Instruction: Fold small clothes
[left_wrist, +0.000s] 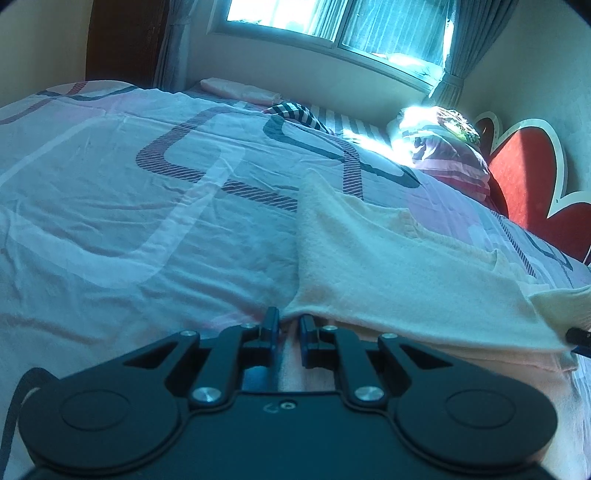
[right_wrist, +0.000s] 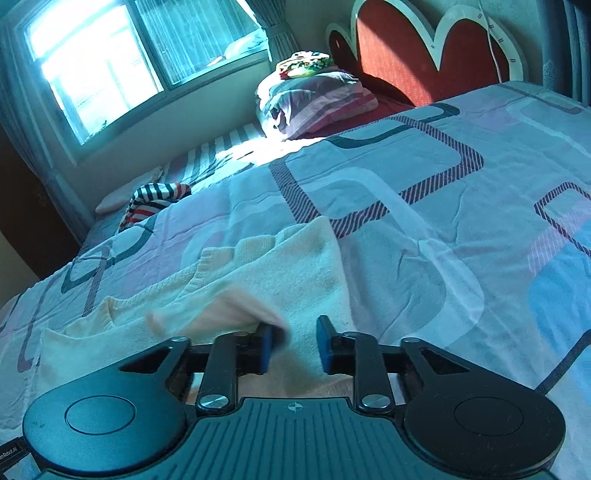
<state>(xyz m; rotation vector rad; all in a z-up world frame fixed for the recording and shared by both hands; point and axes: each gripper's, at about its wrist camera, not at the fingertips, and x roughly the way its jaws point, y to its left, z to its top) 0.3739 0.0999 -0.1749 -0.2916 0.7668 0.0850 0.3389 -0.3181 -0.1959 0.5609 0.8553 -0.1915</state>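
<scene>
A small cream knitted garment (left_wrist: 388, 266) lies on the patterned bedspread (left_wrist: 129, 206). It also shows in the right wrist view (right_wrist: 288, 273). My left gripper (left_wrist: 289, 325) has its jaws nearly together at the garment's near left hem, which seems pinched between them. My right gripper (right_wrist: 295, 339) is open over the garment's near edge. A blurred fold of the cream cloth (right_wrist: 229, 310) hangs loose by its left finger (right_wrist: 266, 343). The tip of the right gripper shows at the right edge of the left wrist view (left_wrist: 580, 338).
A striped garment (right_wrist: 155, 203) lies at the bed's far side. A pile of folded bedding (right_wrist: 314, 99) sits against the red heart-shaped headboard (right_wrist: 402, 62). A window (right_wrist: 122, 62) and wall run behind the bed.
</scene>
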